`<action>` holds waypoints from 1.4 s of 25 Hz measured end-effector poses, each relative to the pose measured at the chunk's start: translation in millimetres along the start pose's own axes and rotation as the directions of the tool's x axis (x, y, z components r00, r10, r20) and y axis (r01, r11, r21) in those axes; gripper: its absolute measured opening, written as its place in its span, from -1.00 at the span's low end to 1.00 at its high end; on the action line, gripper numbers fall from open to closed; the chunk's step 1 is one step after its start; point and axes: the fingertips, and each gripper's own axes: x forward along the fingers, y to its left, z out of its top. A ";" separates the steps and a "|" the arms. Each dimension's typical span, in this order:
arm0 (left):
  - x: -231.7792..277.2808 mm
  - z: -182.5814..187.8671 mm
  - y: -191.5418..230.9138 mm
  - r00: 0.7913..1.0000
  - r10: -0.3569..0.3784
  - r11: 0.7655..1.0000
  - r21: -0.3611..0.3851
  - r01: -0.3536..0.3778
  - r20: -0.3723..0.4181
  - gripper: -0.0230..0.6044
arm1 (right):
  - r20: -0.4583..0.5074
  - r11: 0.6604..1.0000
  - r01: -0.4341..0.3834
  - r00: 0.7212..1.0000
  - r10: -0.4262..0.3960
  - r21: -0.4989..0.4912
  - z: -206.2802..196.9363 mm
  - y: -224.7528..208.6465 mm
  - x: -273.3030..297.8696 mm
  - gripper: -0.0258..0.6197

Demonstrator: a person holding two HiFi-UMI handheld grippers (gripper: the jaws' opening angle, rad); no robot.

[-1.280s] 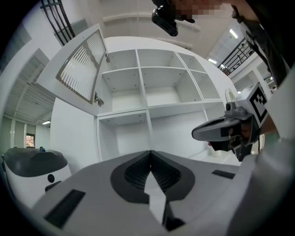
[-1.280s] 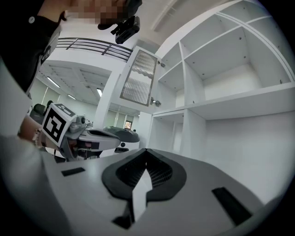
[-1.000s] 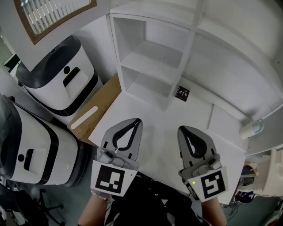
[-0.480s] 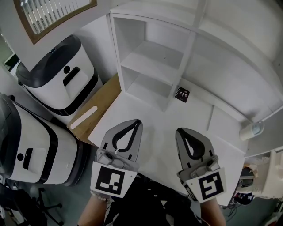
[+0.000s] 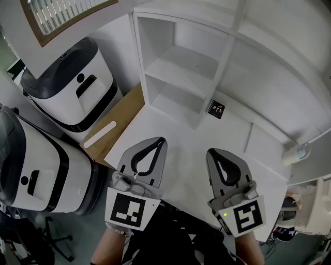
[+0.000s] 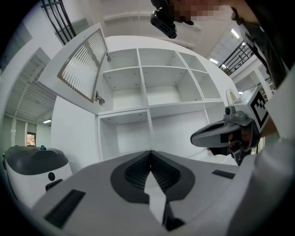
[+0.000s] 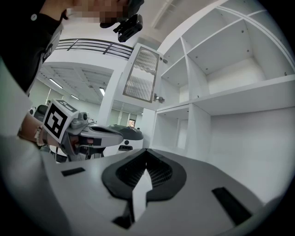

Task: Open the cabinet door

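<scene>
A white cabinet point(image 5: 181, 67) of open compartments fills the upper middle of the head view. Its door point(image 5: 67, 13), a slatted panel in a brown frame, stands swung open at the top left, and shows too in the left gripper view point(image 6: 83, 67) and the right gripper view point(image 7: 142, 74). My left gripper point(image 5: 159, 141) and right gripper point(image 5: 213, 152) are held side by side, level, short of the cabinet front. Both are shut with nothing between the jaws, and neither touches the door. Each gripper view shows the other gripper: the right one point(image 6: 216, 134), the left one point(image 7: 99, 133).
Two white-and-black machines point(image 5: 72, 88) point(image 5: 36, 171) stand left of the cabinet. A brown board point(image 5: 116, 124) lies between them and the cabinet. A small black tag point(image 5: 215, 108) sits on a cabinet edge. A white cylinder point(image 5: 295, 152) is at the right.
The head view has shifted slightly, so the cabinet sits a bit further right. Both grippers keep their place and stay shut.
</scene>
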 end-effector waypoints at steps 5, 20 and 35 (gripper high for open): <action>-0.1 0.2 0.3 1.000 -0.003 1.000 0.008 0.003 0.000 -0.92 | -0.003 1.000 -0.002 1.000 0.002 0.001 -0.4 0.2 1.1 -0.91; -4.5 -1.7 1.7 1.000 0.001 1.000 -0.004 -0.001 -0.004 -0.92 | -0.006 1.000 -0.022 1.000 0.021 -0.012 0.0 6.4 3.7 -0.91; -4.9 3.1 1.2 1.000 0.005 1.000 0.001 -0.005 0.007 -0.92 | -0.014 0.999 -0.038 0.999 0.038 -0.018 -1.1 14.4 1.6 -0.91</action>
